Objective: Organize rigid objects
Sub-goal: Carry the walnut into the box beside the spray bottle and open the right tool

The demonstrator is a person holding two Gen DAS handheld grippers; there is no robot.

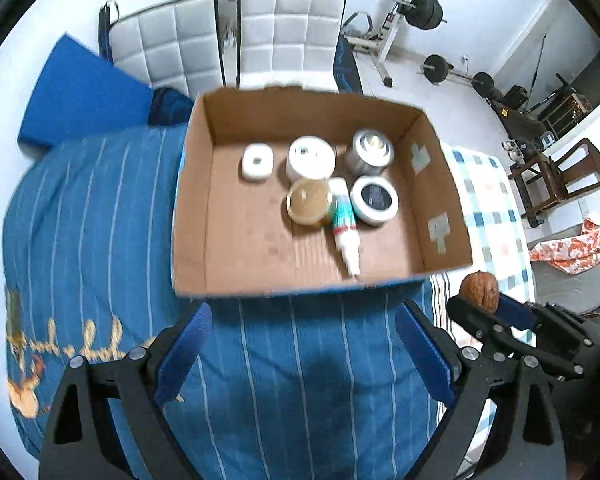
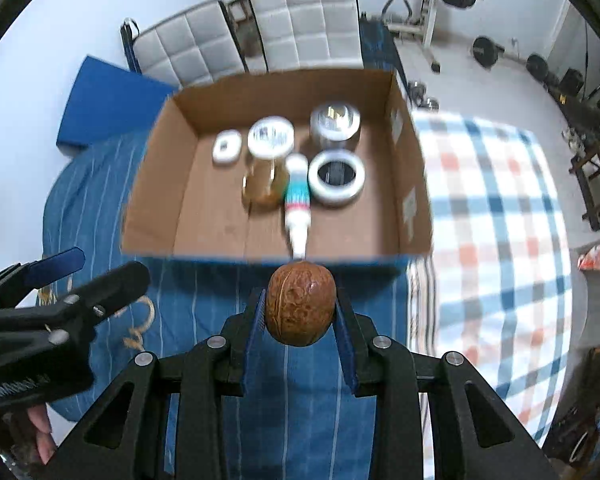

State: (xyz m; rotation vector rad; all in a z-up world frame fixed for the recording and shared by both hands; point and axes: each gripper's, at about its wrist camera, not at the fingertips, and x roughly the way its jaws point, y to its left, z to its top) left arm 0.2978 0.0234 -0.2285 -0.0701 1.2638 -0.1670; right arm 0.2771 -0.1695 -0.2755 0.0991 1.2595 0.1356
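right gripper jaws pinch walnut | left gripper jaws wide, empty | risk: round shell slips from your jaws before the cardboard box

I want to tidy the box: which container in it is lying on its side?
The teal-banded white tube, lying flat with its nozzle toward the box's near wall; the round jars around it all stand upright.

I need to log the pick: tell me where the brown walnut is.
The brown walnut is clamped in the right claw, centre of the right wrist view, above the blue striped cloth, just short of the open cardboard box.
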